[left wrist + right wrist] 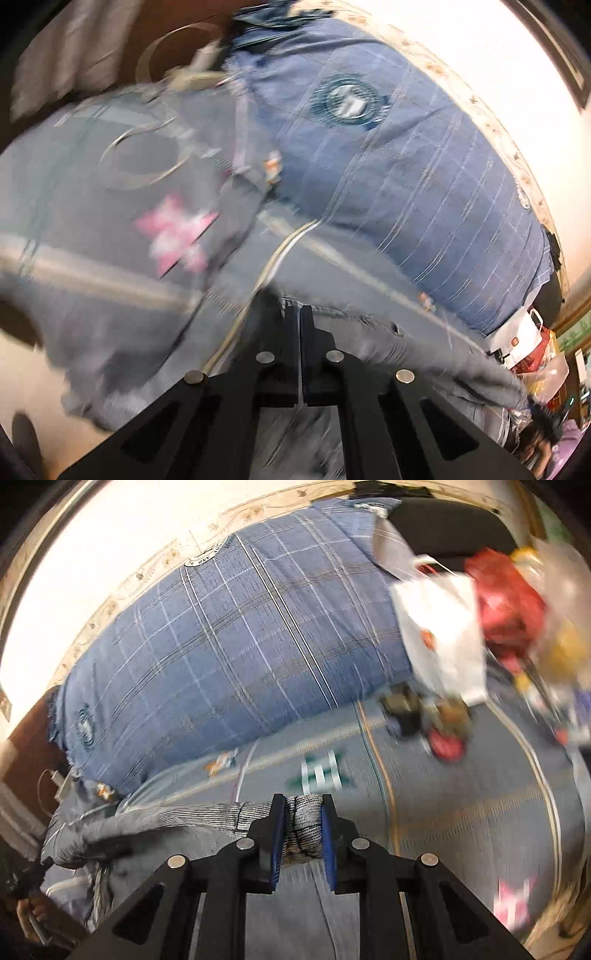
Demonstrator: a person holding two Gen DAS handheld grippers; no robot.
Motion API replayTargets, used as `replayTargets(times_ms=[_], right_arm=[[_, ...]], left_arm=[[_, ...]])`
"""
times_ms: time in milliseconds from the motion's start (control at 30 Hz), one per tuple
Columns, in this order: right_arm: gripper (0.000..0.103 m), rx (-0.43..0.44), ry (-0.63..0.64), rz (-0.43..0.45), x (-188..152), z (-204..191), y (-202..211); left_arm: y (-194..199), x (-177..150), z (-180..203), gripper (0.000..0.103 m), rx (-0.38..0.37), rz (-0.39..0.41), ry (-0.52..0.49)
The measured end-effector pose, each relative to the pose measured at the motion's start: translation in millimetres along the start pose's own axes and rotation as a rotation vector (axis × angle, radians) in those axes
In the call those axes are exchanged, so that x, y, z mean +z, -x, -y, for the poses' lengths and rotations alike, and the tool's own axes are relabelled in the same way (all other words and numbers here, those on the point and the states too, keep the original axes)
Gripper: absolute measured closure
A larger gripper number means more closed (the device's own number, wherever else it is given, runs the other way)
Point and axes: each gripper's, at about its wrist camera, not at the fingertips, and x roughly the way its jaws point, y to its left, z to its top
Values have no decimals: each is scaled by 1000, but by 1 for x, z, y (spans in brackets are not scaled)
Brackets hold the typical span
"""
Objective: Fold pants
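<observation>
The grey pants (207, 814) are hanging between the two tools above a bed, stretched as a soft band across the lower middle of both views. In the right wrist view the right hand-held gripper (303, 830) is clamping a thick bunched roll of the grey woven cloth between its blue pads (277, 834), with the fabric bulging out in front of the tips. In the left wrist view the left hand-held gripper (300, 314) is standing fully closed, its fingers meeting edge to edge; the frayed grey edge of the pants (369, 325) is lying right at the tips, and I judge a thin layer is being pinched there, though blur is making that uncertain.

The cloth is sagging and creasing freely, so it looks light, limp and not slippery: it will likely drape wherever it is unsupported. Holding at the outer corners of one edge, well apart, seems best for keeping it taut.

Behind, a blue checked quilt (229, 646) is filling the upper middle, above the grey patterned bed sheet (461, 794).
</observation>
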Motion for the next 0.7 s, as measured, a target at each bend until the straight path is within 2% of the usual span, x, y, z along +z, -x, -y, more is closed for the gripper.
replayTargets(times_ms=[67,133,167,200,233,300,333,367,400,467,533,600,700], right_arm=[[81,31,-17,-59,-39,16,4],[70,2,-26,-154,-85,37,-5],[48,-30,-34,-196,-101,46,-10],[30,-71,-39,-233,-115,54,-14],[30,-104,-38,-243,-125,59,-15],[30,-119,-47,-186,-126,61,-3],[29,-120,-73,-144,-121,61,5],[29,-112,-104,-105,-115,59,13],[29,-95,-126,-84,-110,56,17],[29,-18,-163,-55,-103,43,21],[28,68,-187,-51,-106,28,21],[28,142,-201,-81,-116,12,15],[28,230,-247,-161,-138,-6,-5]], left_arm=[[2,-19,-20,103,32,-35,3],[1,-36,-39,103,132,-67,-4],[0,-39,-43,103,151,-86,-12],[0,-42,-44,103,166,-91,-20],[3,-42,-39,102,178,-78,-36],[7,-41,-17,80,168,-59,-101],[6,-42,-4,45,151,-55,-131],[6,-44,7,22,130,-40,-138],[5,-49,19,22,91,-11,-107],[-3,-56,26,22,29,-33,-25],[-18,-67,22,22,-5,-59,130],[-41,-78,10,22,-27,-123,278],[-70,-85,-7,23,-43,-195,417]])
